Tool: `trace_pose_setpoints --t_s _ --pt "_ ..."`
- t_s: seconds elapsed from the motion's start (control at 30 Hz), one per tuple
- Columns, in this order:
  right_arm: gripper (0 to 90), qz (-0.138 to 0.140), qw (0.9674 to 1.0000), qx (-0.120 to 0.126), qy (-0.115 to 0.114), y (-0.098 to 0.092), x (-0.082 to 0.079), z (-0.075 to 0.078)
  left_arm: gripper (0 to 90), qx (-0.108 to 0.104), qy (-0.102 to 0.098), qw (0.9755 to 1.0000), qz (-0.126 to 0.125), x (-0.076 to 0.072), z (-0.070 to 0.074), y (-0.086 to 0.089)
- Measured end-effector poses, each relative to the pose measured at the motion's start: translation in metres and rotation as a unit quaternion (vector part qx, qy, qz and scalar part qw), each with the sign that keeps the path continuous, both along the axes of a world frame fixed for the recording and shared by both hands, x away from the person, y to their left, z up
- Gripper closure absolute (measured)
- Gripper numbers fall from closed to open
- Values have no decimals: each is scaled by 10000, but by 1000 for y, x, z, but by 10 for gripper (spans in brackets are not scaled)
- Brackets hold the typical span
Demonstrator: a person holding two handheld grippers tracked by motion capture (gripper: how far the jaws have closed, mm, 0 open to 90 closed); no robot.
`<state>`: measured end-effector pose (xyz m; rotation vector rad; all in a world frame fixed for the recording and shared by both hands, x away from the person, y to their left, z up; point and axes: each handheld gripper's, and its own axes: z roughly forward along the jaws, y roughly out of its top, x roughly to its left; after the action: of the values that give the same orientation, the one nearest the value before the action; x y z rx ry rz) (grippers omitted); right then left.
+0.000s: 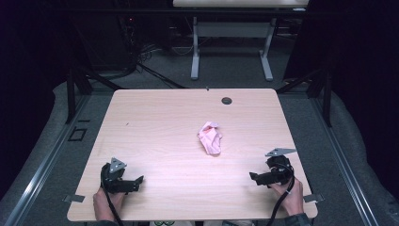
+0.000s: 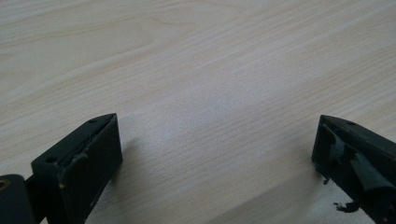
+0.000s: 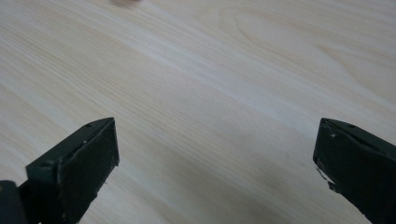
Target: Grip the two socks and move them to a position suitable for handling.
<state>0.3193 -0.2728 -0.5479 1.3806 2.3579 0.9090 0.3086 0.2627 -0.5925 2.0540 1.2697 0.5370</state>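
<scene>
Dark floor and a second desk's legs sit beyond your counter (image 1: 155, 122), whose pale wood top is bare apart from one crumpled pink cloth (image 1: 210, 137) lying a little right of its middle. Your left tool (image 1: 135, 182) rests near the front-left corner, your right tool (image 1: 256, 178) near the front-right, each tipped inward toward the cloth; that looks like a ready stance, both hands parked low and well apart from the cloth. In the left gripper view the left tool's jaws stand spread wide with only wood grain between them, and the right gripper view shows the same wide spread, holding nothing. You have open wood on every side of the cloth, so either hand can come in freely. Mind the front edge just behind your hands and the small round hole (image 1: 227, 100) near the far edge.
</scene>
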Motion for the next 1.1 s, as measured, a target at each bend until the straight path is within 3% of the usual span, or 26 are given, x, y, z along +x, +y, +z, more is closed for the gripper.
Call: trace_pose_setpoints --t_s 0.17,0.23,0.33,0.5,0.93,1.0,1.1 --pt "0 344 9994 45 43 22 13 13 17 5 -9 10000 -8 0 0 0" --pt "0 570 9982 125 129 38 26 19 18 6 -11 10000 -6 0 0 0" --pt "0 687 9974 163 159 47 34 22 19 6 -20 10000 4 0 0 0" --pt "0 968 9945 182 355 73 62 23 40 -11 -49 10000 -11 -1 0 0" --pt "20 1153 9918 151 522 119 119 21 80 -32 -91 9999 -82 -2 1 0" --pt "50 1063 9930 103 510 128 127 19 79 -21 -92 9999 -83 -1 1 1" --pt "116 955 9949 89 311 136 136 16 78 -24 -91 9999 -82 -1 1 1"
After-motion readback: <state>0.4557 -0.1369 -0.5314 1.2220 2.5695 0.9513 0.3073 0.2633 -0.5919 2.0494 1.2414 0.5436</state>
